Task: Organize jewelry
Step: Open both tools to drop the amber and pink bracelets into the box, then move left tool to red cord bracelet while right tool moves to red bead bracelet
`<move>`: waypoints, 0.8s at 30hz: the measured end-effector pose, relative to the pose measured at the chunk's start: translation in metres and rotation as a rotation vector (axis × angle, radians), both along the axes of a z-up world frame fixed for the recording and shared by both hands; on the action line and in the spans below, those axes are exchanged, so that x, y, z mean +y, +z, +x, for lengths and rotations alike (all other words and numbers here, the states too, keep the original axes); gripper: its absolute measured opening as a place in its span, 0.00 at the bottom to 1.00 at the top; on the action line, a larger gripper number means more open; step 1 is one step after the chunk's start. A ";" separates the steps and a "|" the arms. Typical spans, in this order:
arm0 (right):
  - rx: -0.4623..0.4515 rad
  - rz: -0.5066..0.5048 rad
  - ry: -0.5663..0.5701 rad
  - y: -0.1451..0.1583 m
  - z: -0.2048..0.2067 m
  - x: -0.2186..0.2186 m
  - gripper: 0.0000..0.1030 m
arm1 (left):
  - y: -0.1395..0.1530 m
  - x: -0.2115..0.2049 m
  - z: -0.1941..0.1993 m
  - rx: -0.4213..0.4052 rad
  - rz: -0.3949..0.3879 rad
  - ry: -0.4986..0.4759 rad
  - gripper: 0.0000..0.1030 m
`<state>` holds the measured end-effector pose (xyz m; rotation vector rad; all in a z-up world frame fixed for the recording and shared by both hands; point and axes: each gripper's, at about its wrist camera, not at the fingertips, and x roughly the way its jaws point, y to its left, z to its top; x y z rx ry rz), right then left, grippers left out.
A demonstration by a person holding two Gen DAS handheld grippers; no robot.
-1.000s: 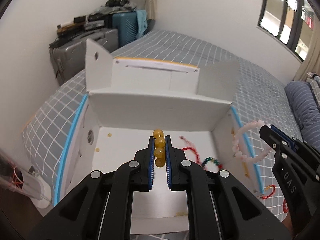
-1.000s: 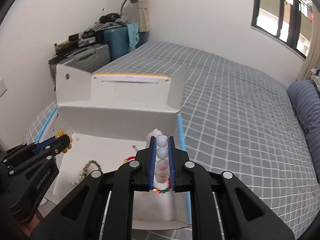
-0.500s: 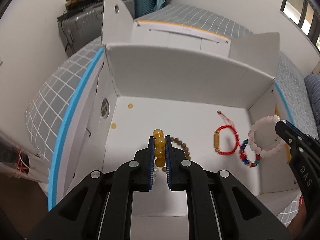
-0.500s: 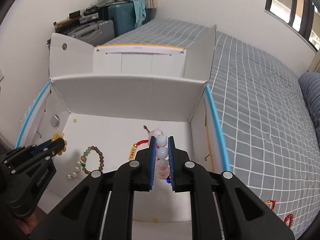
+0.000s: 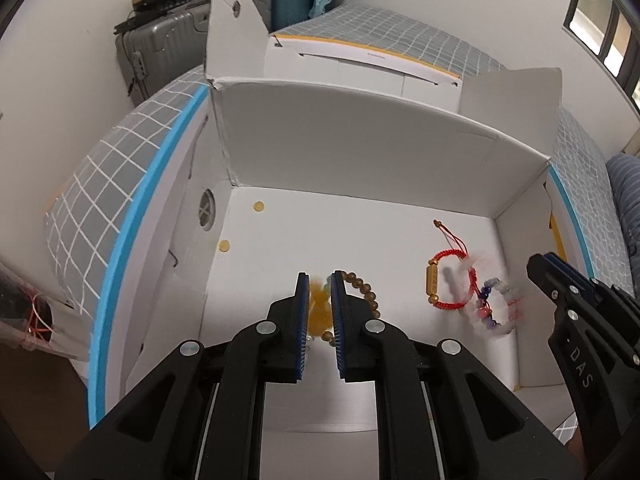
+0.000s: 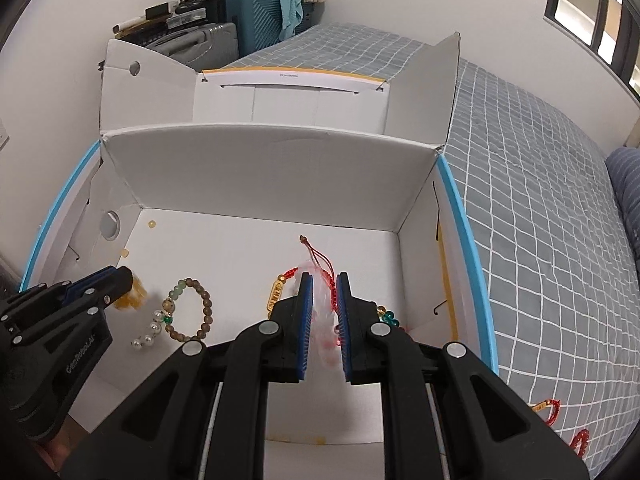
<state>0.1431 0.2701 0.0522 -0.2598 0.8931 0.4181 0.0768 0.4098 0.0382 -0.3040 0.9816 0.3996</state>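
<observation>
Left tool (image 5: 320,276): narrow gap; jaws have just been opening; amber bracelet (image 5: 320,308) between the pads, blurred, apparently loose.
Right tool (image 6: 323,276): narrow gap; pale pink bracelet (image 6: 322,312) blurred between the pads; in the left wrist view it sits clear of the tool tip, not gripped.
Box (image 5: 360,128): white, open, on the checked bed (image 6: 540,200); both tools point down into it.
Box floor: brown bead bracelet (image 5: 366,292) just beside the left tool; red cord bracelet (image 5: 432,280) under the pink one.
</observation>
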 end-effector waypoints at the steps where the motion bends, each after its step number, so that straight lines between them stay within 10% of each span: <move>1: -0.003 0.002 0.002 0.001 -0.001 -0.001 0.13 | 0.001 0.000 -0.001 0.001 0.005 0.003 0.12; 12: -0.137 0.052 -0.038 0.029 -0.007 -0.023 0.86 | 0.022 -0.007 -0.010 -0.069 0.048 0.026 0.71; 24: -0.182 0.068 -0.107 0.050 -0.002 -0.083 0.93 | 0.053 -0.046 -0.005 -0.142 0.108 -0.008 0.94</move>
